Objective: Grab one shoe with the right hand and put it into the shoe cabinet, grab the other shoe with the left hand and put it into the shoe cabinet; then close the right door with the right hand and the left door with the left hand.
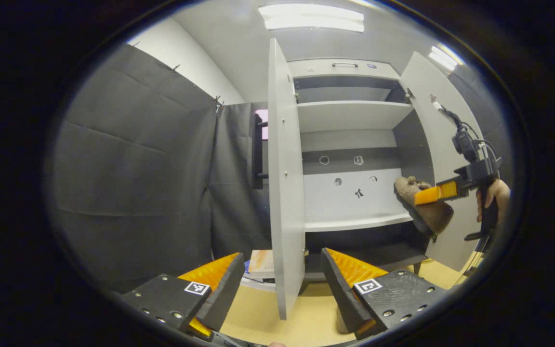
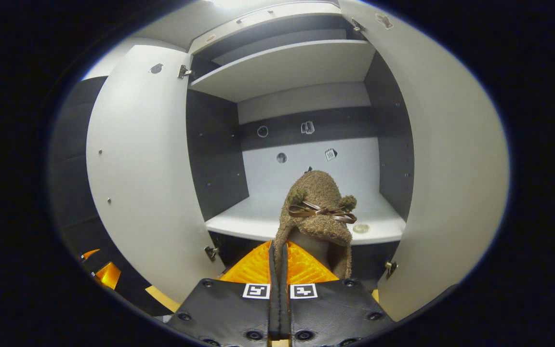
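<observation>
My right gripper [image 2: 278, 250] is shut on the rim of a brown fuzzy shoe [image 2: 318, 207] with a brown bow. It holds the shoe in the air in front of the shoe cabinet's middle shelf [image 2: 258, 219], between the open left door [image 2: 147, 168] and right door [image 2: 441, 168]. From the left gripper view, that right gripper [image 1: 431, 195] and the shoe [image 1: 429, 214] hang by the right door [image 1: 443, 140], a hand [image 1: 496, 193] behind them. My left gripper [image 1: 277, 284] is open low over the floor, straddling the edge of the left door [image 1: 284, 193].
The cabinet has an upper shelf [image 1: 350, 115] and a dark lower compartment [image 1: 369, 246]. A small round thing [image 2: 360, 228] lies on the middle shelf. A flat box-like item [image 1: 260, 262] lies on the yellow floor [image 1: 258, 318] behind the left door. Black cloth [image 1: 138, 183] hangs to the left.
</observation>
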Demonstrator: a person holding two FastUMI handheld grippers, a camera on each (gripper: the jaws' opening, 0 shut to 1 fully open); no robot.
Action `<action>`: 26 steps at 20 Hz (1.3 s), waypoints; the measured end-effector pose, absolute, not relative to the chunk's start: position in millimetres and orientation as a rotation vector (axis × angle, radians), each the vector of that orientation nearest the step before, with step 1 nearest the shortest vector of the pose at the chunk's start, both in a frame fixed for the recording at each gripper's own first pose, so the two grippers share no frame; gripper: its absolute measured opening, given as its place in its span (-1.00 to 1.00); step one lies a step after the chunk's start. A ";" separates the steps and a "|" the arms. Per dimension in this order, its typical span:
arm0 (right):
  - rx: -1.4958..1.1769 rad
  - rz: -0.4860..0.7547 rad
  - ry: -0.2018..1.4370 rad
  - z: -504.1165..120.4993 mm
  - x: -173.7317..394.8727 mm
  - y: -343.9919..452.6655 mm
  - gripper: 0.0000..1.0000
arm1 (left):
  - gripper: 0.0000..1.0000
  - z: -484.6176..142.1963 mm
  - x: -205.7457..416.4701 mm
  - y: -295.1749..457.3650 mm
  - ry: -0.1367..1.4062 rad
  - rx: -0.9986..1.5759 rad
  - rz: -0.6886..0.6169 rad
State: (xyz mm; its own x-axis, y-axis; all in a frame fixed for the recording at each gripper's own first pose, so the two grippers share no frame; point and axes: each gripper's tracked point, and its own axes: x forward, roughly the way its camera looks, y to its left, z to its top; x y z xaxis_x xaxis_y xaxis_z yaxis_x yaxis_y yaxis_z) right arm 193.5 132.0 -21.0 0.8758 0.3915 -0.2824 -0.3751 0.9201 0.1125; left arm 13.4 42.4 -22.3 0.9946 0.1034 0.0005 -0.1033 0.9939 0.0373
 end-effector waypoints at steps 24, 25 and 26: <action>-0.091 0.144 0.093 19.4 338.9 100.6 0.97 | 0.99 -47.1 12.1 51.5 0.077 0.020 0.141; -0.090 0.148 0.066 27.9 326.4 99.6 0.94 | 0.99 -48.3 12.7 47.0 0.080 0.024 0.127; -0.096 0.154 0.044 33.6 312.6 97.5 0.94 | 0.99 -48.1 12.9 41.6 0.081 0.028 0.112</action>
